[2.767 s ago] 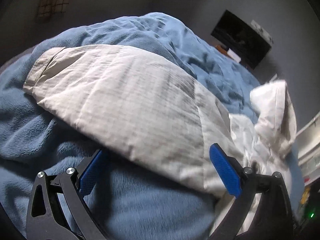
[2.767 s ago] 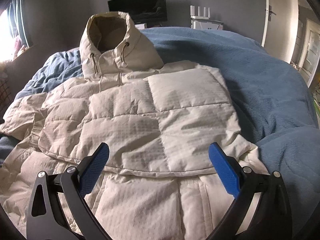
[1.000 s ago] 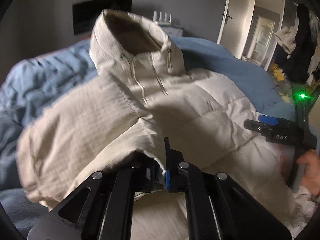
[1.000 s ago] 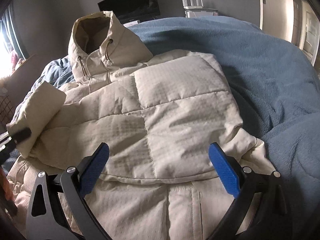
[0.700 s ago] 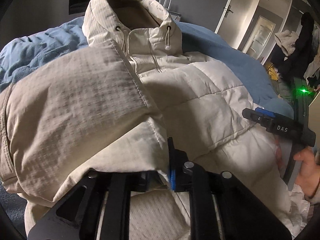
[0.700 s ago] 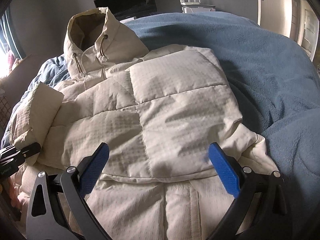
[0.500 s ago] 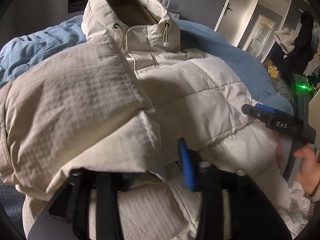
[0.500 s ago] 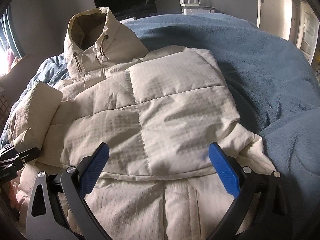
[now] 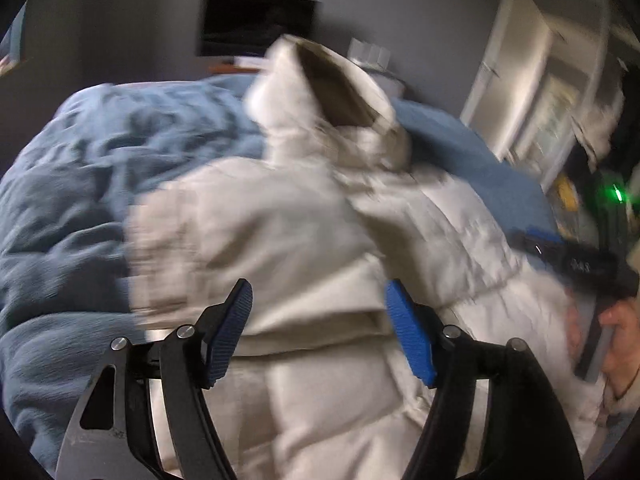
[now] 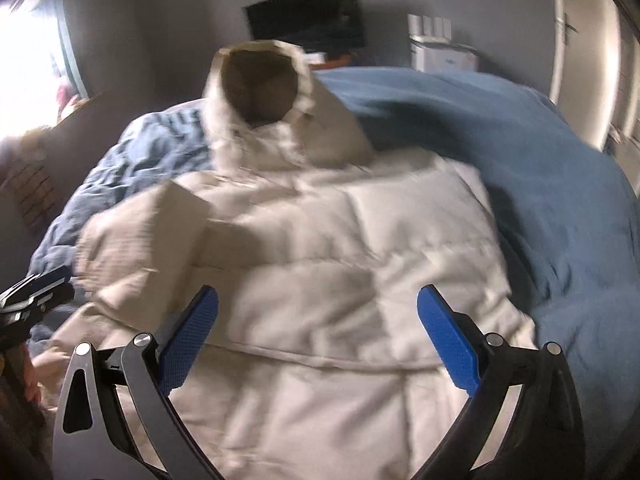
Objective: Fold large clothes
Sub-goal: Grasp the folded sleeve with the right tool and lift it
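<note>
1. Left gripper [image 9: 318, 330]: jaws have just been opening, blue pads apart, nothing between them.
2. Right gripper [image 10: 318, 346]: jaws spread wide, empty.
3. A hand [image 9: 622, 342] grips the right gripper's handle.

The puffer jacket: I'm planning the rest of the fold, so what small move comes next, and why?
Probably bring both tongs to the hem and fold it up toward the hood. Both sleeves already lie across the jacket, and the left tongs, just opening, and right tongs hold nothing.

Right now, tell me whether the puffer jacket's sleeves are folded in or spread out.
Folded in. Both sleeves of the cream hooded puffer jacket lie across its chest, one overlapping the other, on the blue blanket.
</note>
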